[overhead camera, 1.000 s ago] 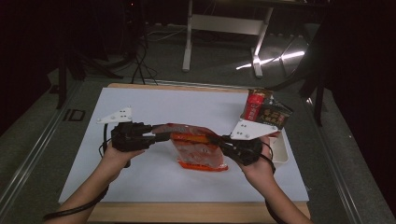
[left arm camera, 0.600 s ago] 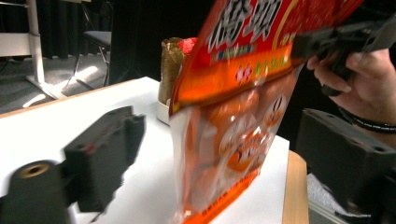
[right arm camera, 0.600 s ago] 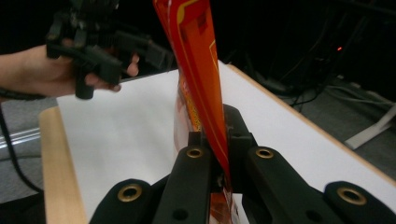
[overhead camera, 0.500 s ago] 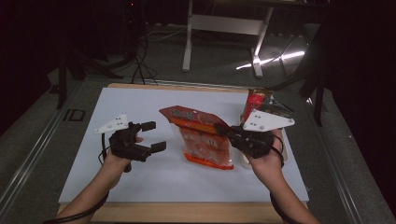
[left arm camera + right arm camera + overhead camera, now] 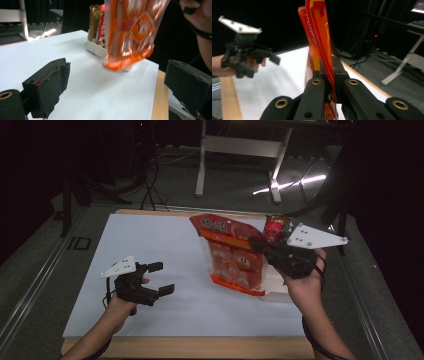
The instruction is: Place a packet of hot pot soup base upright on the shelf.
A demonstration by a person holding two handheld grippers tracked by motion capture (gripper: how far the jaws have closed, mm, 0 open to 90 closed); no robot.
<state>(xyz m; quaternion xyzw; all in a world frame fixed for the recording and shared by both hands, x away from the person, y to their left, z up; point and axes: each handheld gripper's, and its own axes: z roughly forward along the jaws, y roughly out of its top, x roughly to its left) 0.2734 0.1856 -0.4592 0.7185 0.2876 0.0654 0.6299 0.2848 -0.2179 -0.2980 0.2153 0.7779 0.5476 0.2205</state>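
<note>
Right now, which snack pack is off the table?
The clear orange pack, hanging from the right tongs; the red and gold packs stand in the white tray.

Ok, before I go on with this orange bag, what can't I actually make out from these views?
- Print on the orange snack bag: too small in the high view, blurred in the left gripper view.
- Its top edge: cut off by the frame in both gripper views.
- Packets in the white tray: the bag covers most of them in the left gripper view; small and dark in the high view.
- The right gripper pads: hidden by the bag they clamp.
</note>
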